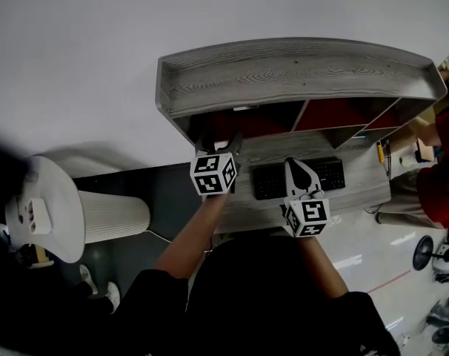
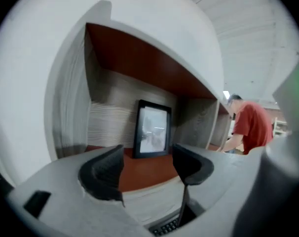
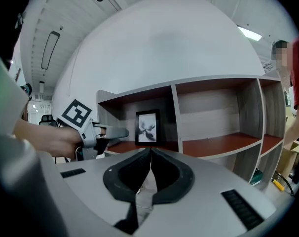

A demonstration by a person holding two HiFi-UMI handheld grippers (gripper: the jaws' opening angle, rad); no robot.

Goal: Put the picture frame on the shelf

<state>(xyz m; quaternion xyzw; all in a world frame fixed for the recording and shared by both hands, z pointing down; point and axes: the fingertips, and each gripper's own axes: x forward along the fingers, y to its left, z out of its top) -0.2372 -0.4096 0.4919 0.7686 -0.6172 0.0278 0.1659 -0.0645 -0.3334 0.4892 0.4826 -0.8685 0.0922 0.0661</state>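
Left gripper view: rectangular black-edged picture frame [image 2: 152, 129]

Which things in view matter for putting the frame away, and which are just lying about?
Job: picture frame, upright in the left compartment; shelf; left tool, open; right tool, shut.
Lying about: keyboard; person in red shirt.

Office, desk [image 1: 361, 178], keyboard [image 1: 298, 178], cubby shelf [image 1: 298, 69]

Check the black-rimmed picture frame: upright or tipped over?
Upright: the black-rimmed picture frame stands on its lower edge on the red-brown shelf board.
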